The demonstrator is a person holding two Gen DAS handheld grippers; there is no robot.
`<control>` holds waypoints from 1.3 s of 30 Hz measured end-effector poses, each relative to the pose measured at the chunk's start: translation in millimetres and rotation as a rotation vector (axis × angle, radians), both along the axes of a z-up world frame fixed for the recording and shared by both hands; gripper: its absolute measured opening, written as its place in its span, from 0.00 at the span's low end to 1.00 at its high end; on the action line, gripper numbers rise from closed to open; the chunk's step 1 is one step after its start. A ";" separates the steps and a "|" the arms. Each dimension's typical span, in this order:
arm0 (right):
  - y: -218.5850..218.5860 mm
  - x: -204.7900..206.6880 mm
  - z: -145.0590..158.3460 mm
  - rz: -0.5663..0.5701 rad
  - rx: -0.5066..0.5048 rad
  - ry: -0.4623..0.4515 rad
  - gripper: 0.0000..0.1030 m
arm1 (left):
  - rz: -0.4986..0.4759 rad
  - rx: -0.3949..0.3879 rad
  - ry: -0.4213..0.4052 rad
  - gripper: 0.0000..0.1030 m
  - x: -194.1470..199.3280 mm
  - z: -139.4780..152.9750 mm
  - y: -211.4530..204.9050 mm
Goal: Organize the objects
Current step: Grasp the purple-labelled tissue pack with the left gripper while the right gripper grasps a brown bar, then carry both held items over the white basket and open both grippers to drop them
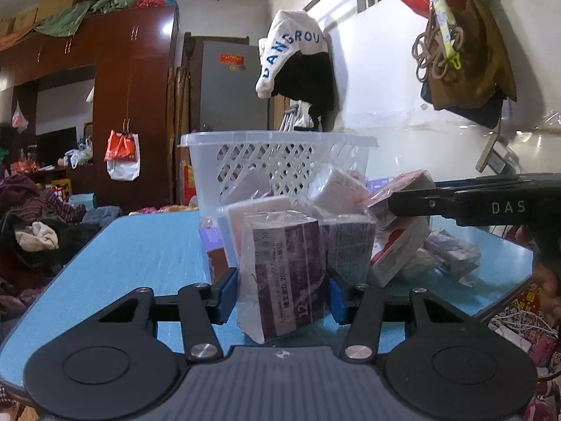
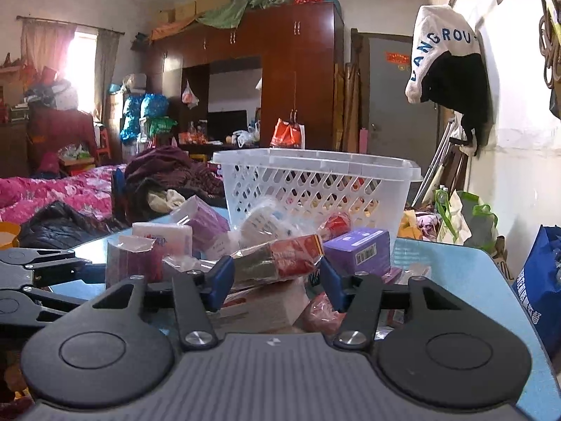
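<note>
A purple wrapped packet [image 1: 284, 273] stands upright on the blue table [image 1: 140, 252], and my left gripper [image 1: 282, 298] is shut on it, a blue pad against each side. My right gripper [image 2: 277, 280] is shut on a red and green wrapped packet [image 2: 280, 259] that lies on top of the pile. A white slatted basket [image 1: 280, 140] stands behind the pile at the table's far side, also seen as the basket [image 2: 315, 161] in the right wrist view. From the right, the right gripper's black fingers [image 1: 438, 200] reach over the pile.
Several more wrapped packets lie heaped between grippers and basket, among them a purple box [image 2: 361, 249] and a pink-and-white pack [image 2: 164, 235]. A wall with hanging clothes and bags [image 1: 466, 70] runs along the right. A bed with piled clothing [image 2: 70, 193] lies left.
</note>
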State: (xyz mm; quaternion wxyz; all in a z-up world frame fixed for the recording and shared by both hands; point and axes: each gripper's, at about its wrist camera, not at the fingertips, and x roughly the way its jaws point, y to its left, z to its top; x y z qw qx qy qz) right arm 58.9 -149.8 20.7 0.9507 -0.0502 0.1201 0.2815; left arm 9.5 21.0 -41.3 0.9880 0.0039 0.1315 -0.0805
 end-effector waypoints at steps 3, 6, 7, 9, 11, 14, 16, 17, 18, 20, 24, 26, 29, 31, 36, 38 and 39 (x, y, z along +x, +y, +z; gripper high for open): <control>-3.1 -0.9 0.7 0.003 0.012 -0.005 0.55 | -0.001 0.003 -0.022 0.53 -2.0 3.8 1.4; -5.1 -0.1 0.9 0.006 0.026 -0.010 0.54 | -0.005 -0.009 -0.033 0.53 -4.1 6.0 3.3; -5.9 0.0 1.2 0.005 0.030 -0.013 0.54 | -0.004 -0.010 -0.037 0.53 -4.6 7.0 4.2; -7.4 0.5 2.6 0.003 0.040 -0.022 0.54 | -0.003 -0.016 -0.046 0.53 -5.0 10.2 6.1; -10.5 1.8 5.8 0.001 0.054 -0.029 0.54 | -0.003 -0.027 -0.053 0.53 -4.3 14.6 8.1; -15.9 3.7 9.6 -0.001 0.076 -0.030 0.53 | 0.004 -0.041 -0.064 0.53 -1.9 20.7 10.9; -19.2 5.8 11.4 -0.006 0.088 -0.030 0.53 | 0.011 -0.055 -0.063 0.53 2.1 22.6 12.6; -20.9 6.4 11.4 -0.007 0.093 -0.028 0.52 | 0.008 -0.068 -0.056 0.53 4.6 22.7 14.0; -23.0 7.7 11.4 -0.008 0.099 -0.024 0.52 | 0.003 -0.079 -0.050 0.53 5.5 22.6 15.5; -27.1 10.4 12.3 -0.006 0.116 -0.013 0.51 | 0.007 -0.086 -0.047 0.53 7.6 23.0 17.3; -28.6 14.6 11.2 -0.003 0.131 0.011 0.10 | 0.013 -0.099 -0.058 0.53 6.5 25.2 20.8; -28.0 19.8 7.4 0.005 0.130 0.036 0.10 | 0.014 -0.094 -0.059 0.53 5.6 24.0 20.5; -26.4 33.0 -6.0 0.002 0.109 0.100 0.16 | 0.010 -0.097 -0.048 0.53 7.2 20.6 19.9; -32.3 35.6 -8.2 -0.019 0.145 0.095 0.23 | 0.011 -0.099 -0.045 0.53 8.5 19.4 19.5; -29.1 33.3 -6.0 -0.068 0.095 0.058 0.66 | 0.010 -0.099 -0.041 0.53 8.9 18.6 20.3; -30.8 36.1 -7.1 -0.087 0.085 0.052 0.72 | 0.009 -0.101 -0.041 0.53 8.5 18.5 21.1; -32.3 39.3 -8.7 -0.101 0.078 0.055 0.75 | 0.009 -0.103 -0.042 0.53 8.7 18.9 20.8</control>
